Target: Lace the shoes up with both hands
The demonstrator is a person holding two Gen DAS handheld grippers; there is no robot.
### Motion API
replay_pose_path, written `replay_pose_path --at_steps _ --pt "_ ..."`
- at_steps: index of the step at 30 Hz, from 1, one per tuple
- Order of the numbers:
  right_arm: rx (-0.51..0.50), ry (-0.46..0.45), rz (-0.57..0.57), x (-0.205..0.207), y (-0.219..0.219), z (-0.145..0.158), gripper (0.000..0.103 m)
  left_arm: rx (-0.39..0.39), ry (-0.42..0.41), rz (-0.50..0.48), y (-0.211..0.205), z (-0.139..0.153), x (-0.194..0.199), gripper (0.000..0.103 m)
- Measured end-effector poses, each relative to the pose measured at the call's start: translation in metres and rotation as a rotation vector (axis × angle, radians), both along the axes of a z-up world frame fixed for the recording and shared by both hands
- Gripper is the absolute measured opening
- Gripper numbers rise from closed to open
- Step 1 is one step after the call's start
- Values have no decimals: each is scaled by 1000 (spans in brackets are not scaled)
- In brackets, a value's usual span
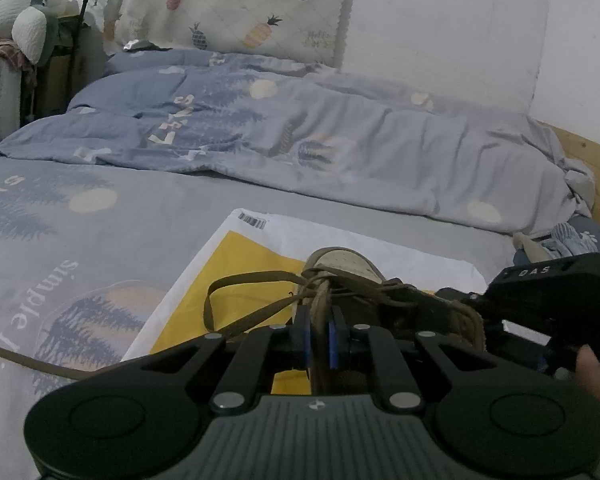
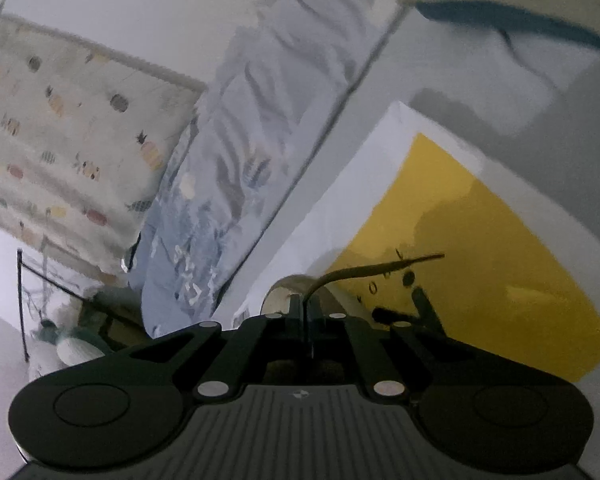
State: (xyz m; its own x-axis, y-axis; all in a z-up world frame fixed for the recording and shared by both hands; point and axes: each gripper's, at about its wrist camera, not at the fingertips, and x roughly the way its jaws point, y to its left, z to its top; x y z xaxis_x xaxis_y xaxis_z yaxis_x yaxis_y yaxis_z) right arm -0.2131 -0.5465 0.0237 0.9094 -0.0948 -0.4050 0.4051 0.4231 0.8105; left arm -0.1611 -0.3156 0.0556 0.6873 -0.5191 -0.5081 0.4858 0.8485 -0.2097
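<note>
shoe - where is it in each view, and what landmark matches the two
Left wrist: shoe at lower centre, just beyond the left gripper.
Right wrist: only its pale toe shows, lower centre, behind the right gripper.
Shared landmark: the yellow and white bag under the shoe.

The right wrist view is blurred. The shoe (image 2: 284,288) there is mostly hidden behind the right gripper (image 2: 305,312). The lace (image 1: 16,358) runs off the left edge.
</note>
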Motion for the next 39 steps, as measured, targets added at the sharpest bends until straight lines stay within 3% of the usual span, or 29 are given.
replay_pose_path --at_steps 20,39 --pt "-244 21 -161 -54 -56 33 1 -9 8 10 1 1 1 8" --pt "-363 111 -267 -98 -102 38 1 -19 11 21 3 1 4 8"
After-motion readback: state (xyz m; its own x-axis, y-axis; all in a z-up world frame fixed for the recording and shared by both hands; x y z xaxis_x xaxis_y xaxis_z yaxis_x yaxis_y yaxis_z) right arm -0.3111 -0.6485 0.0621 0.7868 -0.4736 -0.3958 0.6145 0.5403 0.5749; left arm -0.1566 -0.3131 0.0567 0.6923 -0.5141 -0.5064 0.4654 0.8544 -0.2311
